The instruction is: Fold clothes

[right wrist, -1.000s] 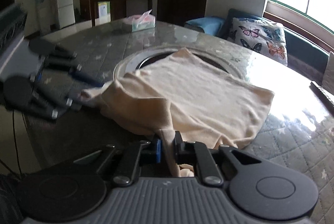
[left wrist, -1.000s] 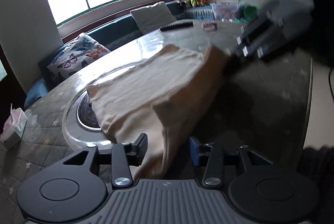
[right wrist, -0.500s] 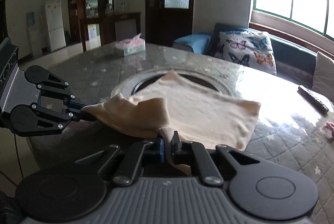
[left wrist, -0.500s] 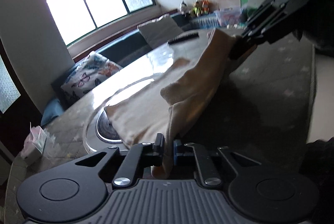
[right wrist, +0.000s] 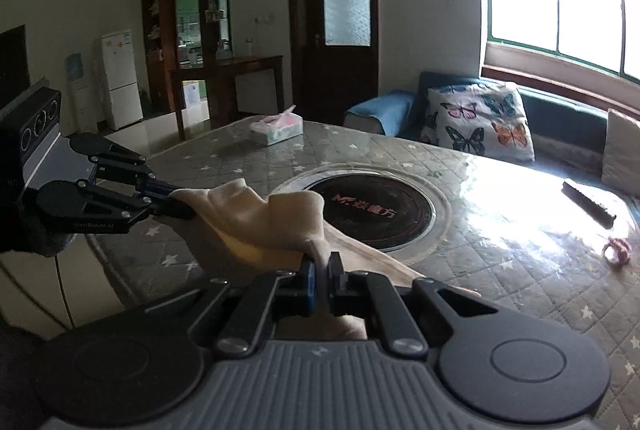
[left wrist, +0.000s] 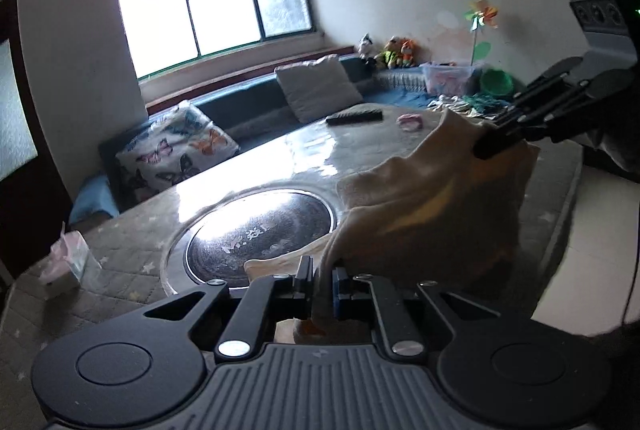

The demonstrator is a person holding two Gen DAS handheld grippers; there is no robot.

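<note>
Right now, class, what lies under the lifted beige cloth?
Under the cloth lies the quilted table; its round black hob shows beside it. The part beneath the hanging fold is hidden.

1. Left gripper: jaws closed tight on a pinch of cloth, fingers level and pointing forward.
2. Right gripper: jaws likewise clamped on the cloth, fingers level.
3. The two grippers are held apart and angled toward each other, each in the other's view, both raised above the table.
</note>
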